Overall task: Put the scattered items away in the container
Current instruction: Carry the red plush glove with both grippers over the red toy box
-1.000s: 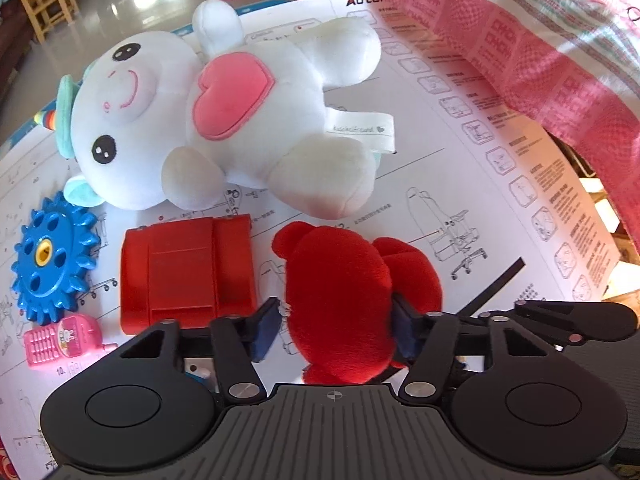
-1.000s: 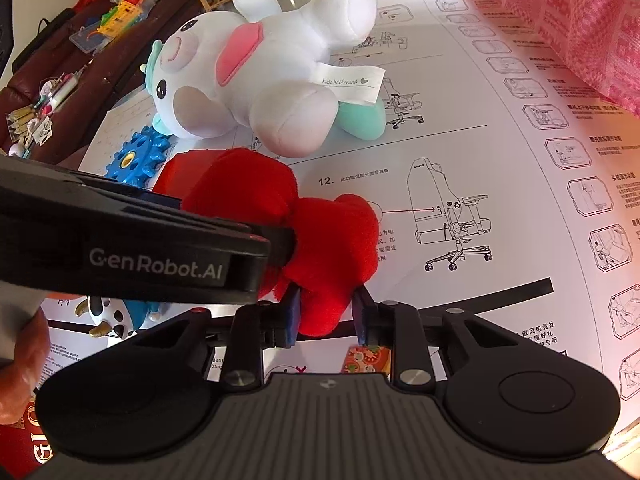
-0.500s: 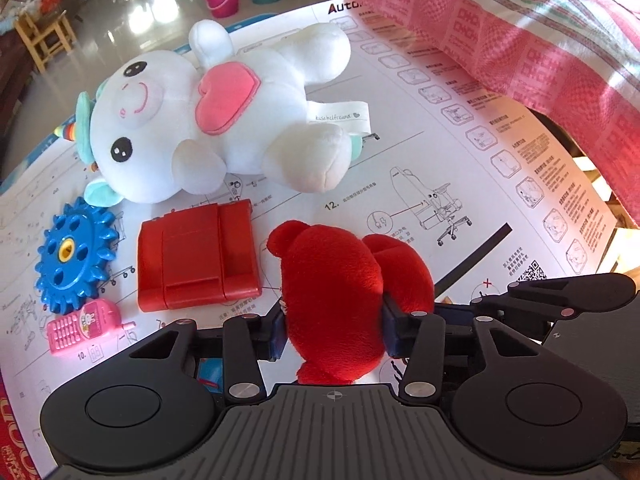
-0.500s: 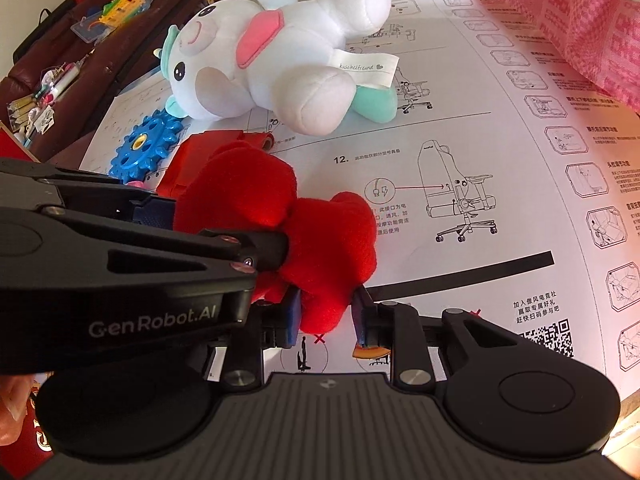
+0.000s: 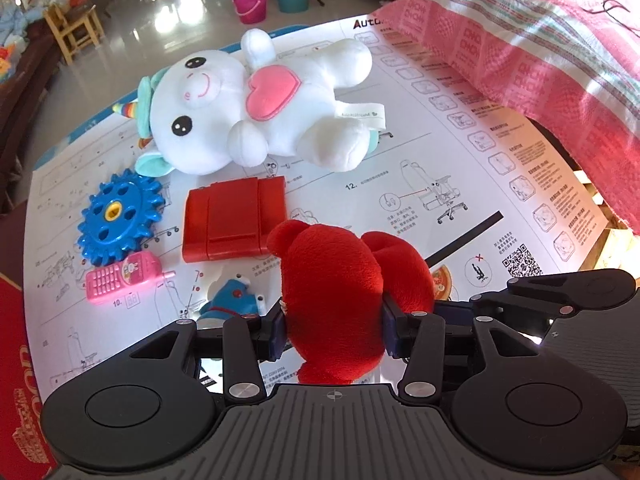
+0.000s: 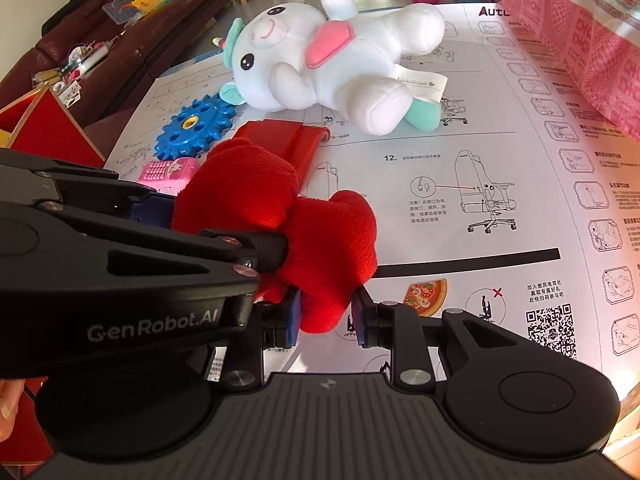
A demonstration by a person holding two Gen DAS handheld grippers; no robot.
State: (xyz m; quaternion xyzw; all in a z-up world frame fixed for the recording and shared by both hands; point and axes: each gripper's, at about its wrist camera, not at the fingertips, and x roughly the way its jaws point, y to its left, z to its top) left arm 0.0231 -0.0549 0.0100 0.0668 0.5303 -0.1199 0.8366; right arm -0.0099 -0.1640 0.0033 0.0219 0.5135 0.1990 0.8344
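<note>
A red plush toy (image 5: pixel 332 300) hangs just above the white instruction sheet (image 5: pixel 460 152), held from two sides. My left gripper (image 5: pixel 334 330) is shut on its larger lobe, the pads pressing into the fabric. My right gripper (image 6: pixel 326 314) is shut on the smaller lobe of the red plush toy (image 6: pixel 332 236). The two grippers sit close together, side by side. A pink woven bag (image 5: pixel 540 60) lies along the right edge of the sheet.
On the sheet lie a white unicorn plush (image 5: pixel 260 108), a red folded plastic piece (image 5: pixel 234 218), a blue gear (image 5: pixel 120 216), a pink toy phone (image 5: pixel 124 278), a small blue figure (image 5: pixel 232 300) and a pizza card (image 6: pixel 426 296). A red box (image 6: pixel 52 128) stands at the left.
Both grippers have risen with the red plush toy in them. The left jaws squeezed it a little tighter. The small blue figure and the pizza card have come into view beneath.
</note>
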